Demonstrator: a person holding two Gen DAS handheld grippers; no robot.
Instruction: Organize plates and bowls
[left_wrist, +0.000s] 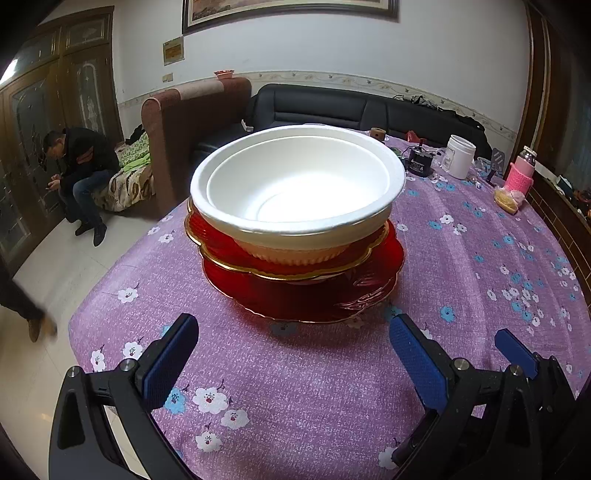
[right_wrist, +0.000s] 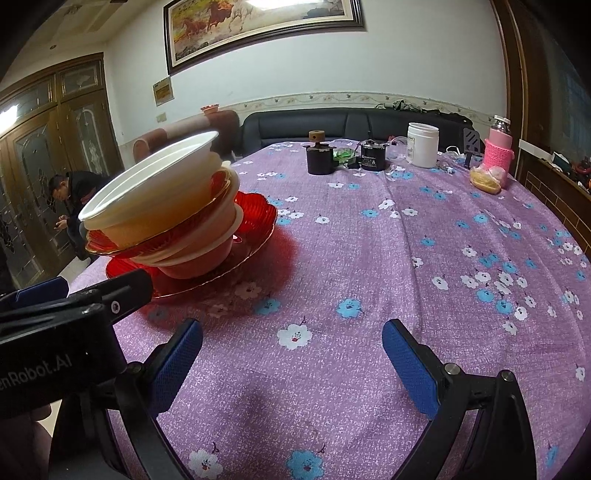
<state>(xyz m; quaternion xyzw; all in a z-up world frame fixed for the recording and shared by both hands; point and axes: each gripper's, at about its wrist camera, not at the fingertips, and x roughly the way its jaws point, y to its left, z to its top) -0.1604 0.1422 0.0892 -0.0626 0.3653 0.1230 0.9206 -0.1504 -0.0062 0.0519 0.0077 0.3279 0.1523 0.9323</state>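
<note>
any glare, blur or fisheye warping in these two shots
Left wrist view: a bright washed-out patch inside the top white bowl, a blurred foot at the left edge, dark rounded corners. Right wrist view: strong barrel bend tilts the bowl stack and curves the table edge; glare whitens the top of the horse painting.

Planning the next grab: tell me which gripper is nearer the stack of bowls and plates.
Left. The left gripper points straight at the stack of bowls and plates, jaws open just short of it. The right gripper sits off to the stack's right, open over bare tablecloth.
</note>
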